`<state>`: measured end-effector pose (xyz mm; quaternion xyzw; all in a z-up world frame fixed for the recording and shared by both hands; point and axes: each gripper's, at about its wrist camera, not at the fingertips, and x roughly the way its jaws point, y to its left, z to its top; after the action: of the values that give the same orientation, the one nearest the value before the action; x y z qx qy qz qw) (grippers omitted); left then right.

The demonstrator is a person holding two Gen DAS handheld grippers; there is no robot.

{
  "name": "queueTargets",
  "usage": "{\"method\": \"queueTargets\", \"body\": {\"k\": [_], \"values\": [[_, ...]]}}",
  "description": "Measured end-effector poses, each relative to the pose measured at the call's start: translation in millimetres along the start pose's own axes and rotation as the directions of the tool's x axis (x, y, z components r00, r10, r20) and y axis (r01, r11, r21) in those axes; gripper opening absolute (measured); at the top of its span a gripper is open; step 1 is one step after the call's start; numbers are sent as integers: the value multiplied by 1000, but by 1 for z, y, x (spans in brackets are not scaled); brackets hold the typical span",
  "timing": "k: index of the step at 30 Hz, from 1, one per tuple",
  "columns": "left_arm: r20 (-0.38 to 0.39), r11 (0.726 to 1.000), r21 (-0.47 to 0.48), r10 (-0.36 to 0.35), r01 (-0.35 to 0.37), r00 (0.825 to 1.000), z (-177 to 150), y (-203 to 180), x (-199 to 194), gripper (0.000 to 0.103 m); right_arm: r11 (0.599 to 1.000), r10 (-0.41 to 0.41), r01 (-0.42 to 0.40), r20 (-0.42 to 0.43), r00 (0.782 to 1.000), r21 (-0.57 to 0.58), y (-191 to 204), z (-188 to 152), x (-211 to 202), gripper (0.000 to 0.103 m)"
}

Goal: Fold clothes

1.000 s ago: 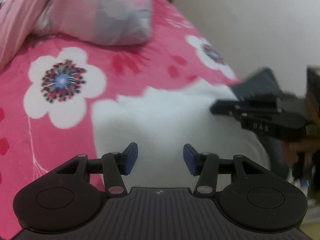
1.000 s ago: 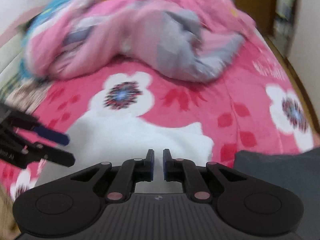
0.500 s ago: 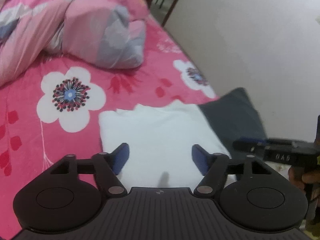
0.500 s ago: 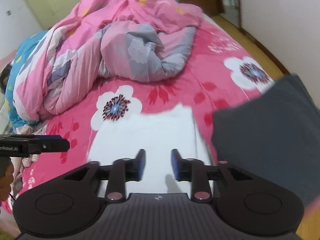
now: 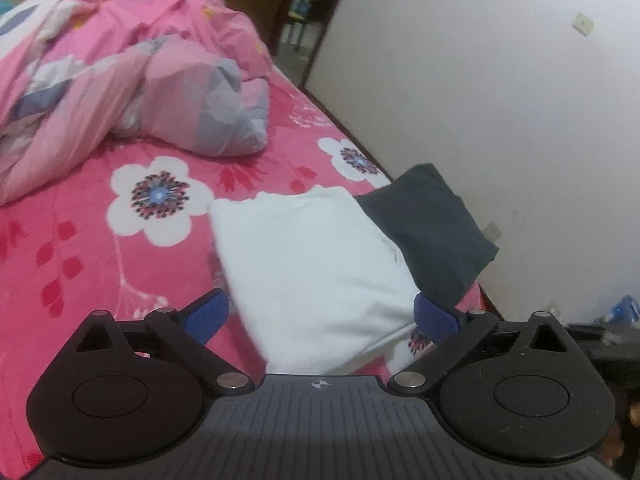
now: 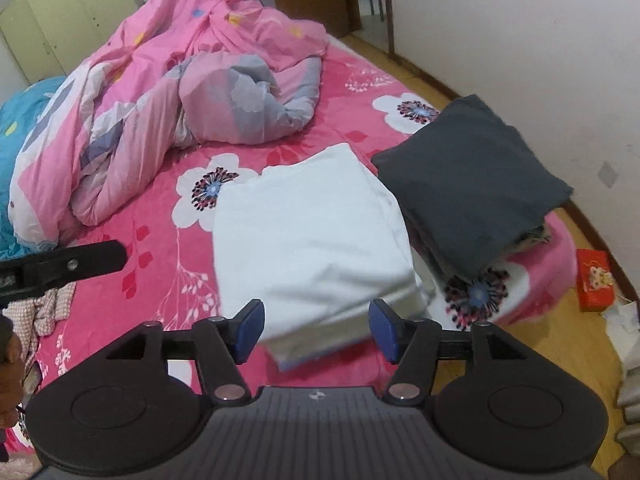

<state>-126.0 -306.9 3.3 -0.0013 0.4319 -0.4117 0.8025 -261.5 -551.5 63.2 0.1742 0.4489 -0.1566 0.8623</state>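
Note:
A folded white garment (image 5: 316,256) lies flat on the pink floral bed; it also shows in the right wrist view (image 6: 308,236). A folded dark grey garment (image 5: 428,228) sits on a small stack beside it at the bed's right corner, and shows in the right wrist view (image 6: 468,176). My left gripper (image 5: 320,316) is open and empty, raised above the white garment's near edge. My right gripper (image 6: 316,330) is open and empty, also above that near edge. The left gripper's fingers (image 6: 72,262) reach in at the left of the right wrist view.
A rumpled pink and grey duvet (image 6: 192,92) fills the far left of the bed (image 6: 136,248). A white wall (image 5: 500,100) runs along the right. A red box (image 6: 594,280) lies on the wooden floor. A checked cloth (image 6: 52,312) lies at the bed's near left.
Both grippers have pulled back and up from the white garment. The right gripper went from shut to wide open; the left opened wider. The white garment now lies folded beside the grey one.

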Motion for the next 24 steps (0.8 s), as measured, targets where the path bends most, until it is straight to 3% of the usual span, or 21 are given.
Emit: {"method": "queueTargets", "body": {"k": [6,14,24], "values": [[44,999,-47,15,-13,999,-8,3,-33,103,999,-38,39,17,999,-31,22,-18,-34,67],[-32,980,-91,173,-175,984,-8,1,-35,103,998,-34,37,55,998,-54,34,-15,-39,70],[-57,937,-83,336,-340,940,-12,-6,-41,103,990,-88,87,1,996,-107,43,-20,-33,75]]}}
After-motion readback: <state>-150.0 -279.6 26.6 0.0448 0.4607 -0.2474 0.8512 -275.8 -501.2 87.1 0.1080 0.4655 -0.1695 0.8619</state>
